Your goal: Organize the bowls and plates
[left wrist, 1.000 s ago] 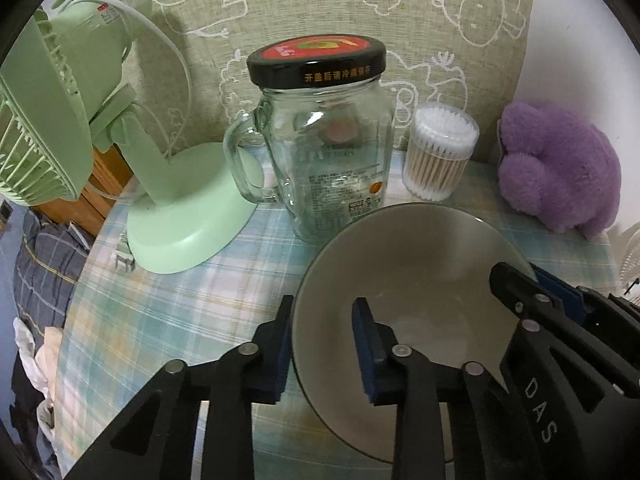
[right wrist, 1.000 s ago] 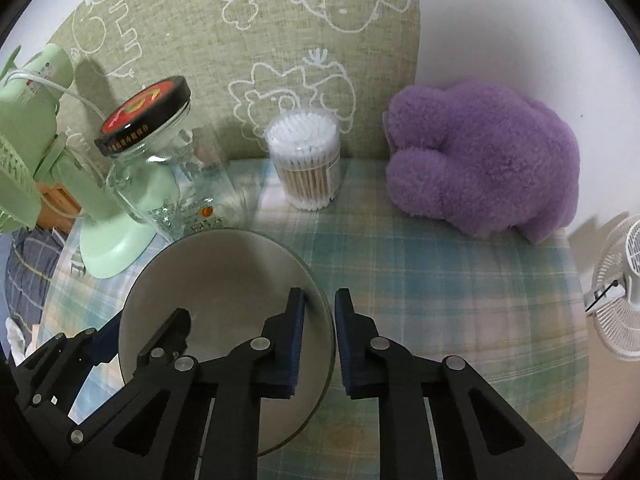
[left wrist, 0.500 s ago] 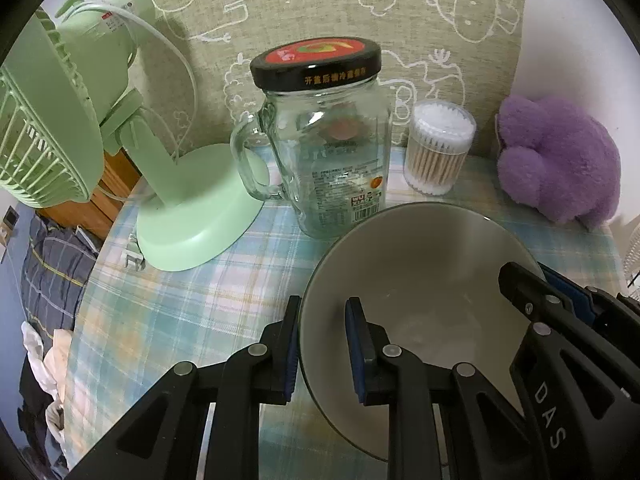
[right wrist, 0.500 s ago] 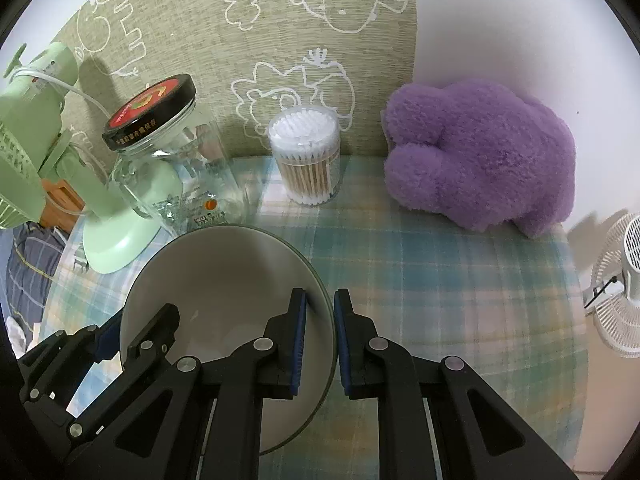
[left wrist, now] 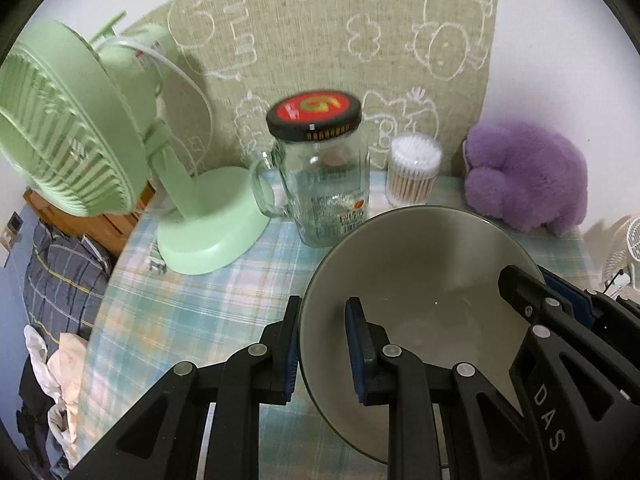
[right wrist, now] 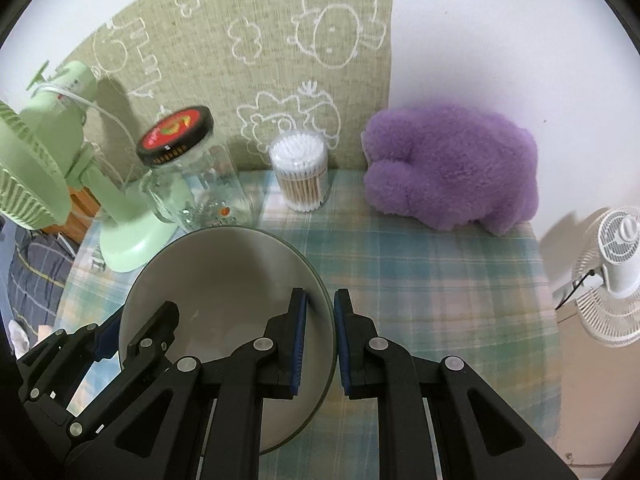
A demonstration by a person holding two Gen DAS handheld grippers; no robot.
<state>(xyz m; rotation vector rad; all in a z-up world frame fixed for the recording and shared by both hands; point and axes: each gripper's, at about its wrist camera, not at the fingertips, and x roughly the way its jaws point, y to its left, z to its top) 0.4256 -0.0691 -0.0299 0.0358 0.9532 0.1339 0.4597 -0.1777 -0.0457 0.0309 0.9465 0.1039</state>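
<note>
Left wrist view: We hold the grey bowl (left wrist: 420, 300) by its left rim, with the left gripper (left wrist: 322, 344) set across the wall, one finger outside and one inside. The gap between the pads looks wider than the wall, so we cannot tell whether this grip is clenched or merely straddling.

Left view, surroundings: The glass jar (left wrist: 320, 184) with its black lid stands just beyond the bowl's far rim. The green desk fan (left wrist: 100, 152) stands far left, the tub of cotton swabs (left wrist: 414, 172) and the purple plush toy (left wrist: 528, 184) far right, all on the plaid tablecloth (left wrist: 192, 320).

Right wrist view: The right gripper (right wrist: 320, 332) is clamped on the bowl's right rim, its blue pads drawn close on either side of the wall. The other tool's fingers show at the bowl's left edge.

Right view, open ground: To the right of the bowl the cloth lies bare, in front of the plush; a white fan (right wrist: 612, 276) stands off the table at far right.

Step in hand: We judge this to be the two-handed carry of the bowl, which appears raised and tilted above the cloth.

Next move: It calls for level, matched travel of both tools, clear of the jar, towards wherever the dishes are gathered, which neither view shows.
</note>
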